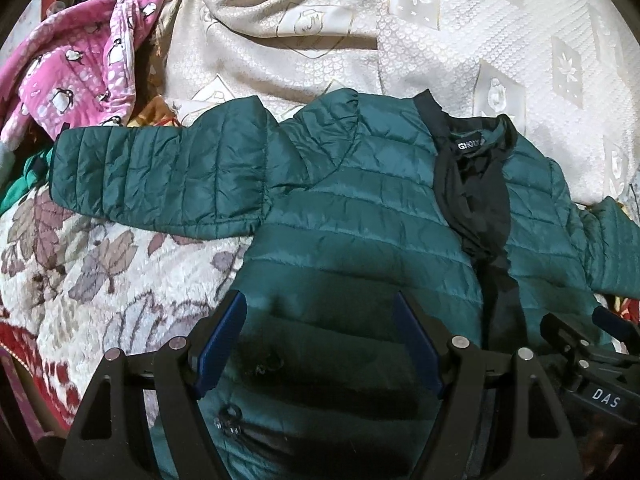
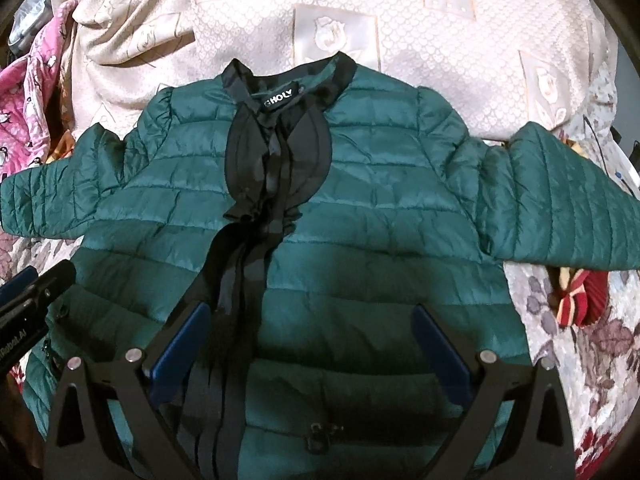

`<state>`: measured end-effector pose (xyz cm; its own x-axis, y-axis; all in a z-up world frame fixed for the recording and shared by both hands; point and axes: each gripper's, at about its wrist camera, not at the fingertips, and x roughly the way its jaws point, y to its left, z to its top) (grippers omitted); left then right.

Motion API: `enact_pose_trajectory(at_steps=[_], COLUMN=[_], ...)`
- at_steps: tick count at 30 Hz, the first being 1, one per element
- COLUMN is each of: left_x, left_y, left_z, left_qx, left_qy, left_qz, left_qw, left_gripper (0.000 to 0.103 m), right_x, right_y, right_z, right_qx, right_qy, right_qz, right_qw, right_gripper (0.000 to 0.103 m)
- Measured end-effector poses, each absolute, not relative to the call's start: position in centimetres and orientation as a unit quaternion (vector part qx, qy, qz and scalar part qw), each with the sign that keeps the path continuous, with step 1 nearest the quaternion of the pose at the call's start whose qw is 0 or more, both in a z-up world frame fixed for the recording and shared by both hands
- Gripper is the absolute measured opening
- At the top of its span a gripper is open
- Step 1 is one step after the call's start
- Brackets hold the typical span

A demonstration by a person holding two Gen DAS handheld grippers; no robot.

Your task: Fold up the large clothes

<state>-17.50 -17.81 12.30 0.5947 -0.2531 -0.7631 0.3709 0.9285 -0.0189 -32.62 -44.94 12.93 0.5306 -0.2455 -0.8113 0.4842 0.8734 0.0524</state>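
We hold the left gripper (image 1: 320, 316) tilted steeply downward over the lower front of the green jacket (image 1: 360, 216), its blue fingers (image 1: 416, 344) spread wide with nothing between them. Our right gripper (image 2: 310, 330) hangs just beside it over the jacket's hem, pitched down alike, fingers apart and empty.

Both cameras sit just behind their own jaws and look steeply down, from close up, at the green jacket (image 1: 352, 216) spread on the bed (image 1: 480, 40). The left view looks at its left half, the right view its middle. Both share the black collar (image 2: 276, 96).
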Motion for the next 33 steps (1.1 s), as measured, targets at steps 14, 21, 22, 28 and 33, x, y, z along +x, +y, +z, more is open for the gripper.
enact_pose_trajectory(at_steps=[14,21,22,28,33], left_x=[-12.9,-10.8,-10.5,-8.0,-5.2], left_y=[-17.8,-16.9,-16.7,-13.7,-9.6], left_z=[11.4,10.7,10.7,10.6,11.2], left_qx=[0.072,0.074,0.073,0.052,0.041], left_qy=[0.412,0.416,0.418,0.419,0.411], left_qz=[-0.154,-0.135,-0.134,-0.116,-0.069], left_qw=[0.895,0.896,0.896,0.899,0.908], left_gripper=[0.046,0.046,0.046,0.046,0.046], right_x=[-29.0,-27.4,-27.2,-26.4,-26.2], right_y=[-46.3,-46.9,-47.0,-47.5,-47.3], right_z=[11.9,10.9,10.8,10.1,9.8], right_qx=[0.145,0.154,0.153,0.16,0.152], right_qy=[0.425,0.419,0.419,0.422,0.426], right_qz=[-0.204,-0.202,-0.202,-0.202,-0.198], right_qw=[0.87,0.872,0.872,0.869,0.87], right_gripper=[0.102,0.102,0.102,0.102,0.102])
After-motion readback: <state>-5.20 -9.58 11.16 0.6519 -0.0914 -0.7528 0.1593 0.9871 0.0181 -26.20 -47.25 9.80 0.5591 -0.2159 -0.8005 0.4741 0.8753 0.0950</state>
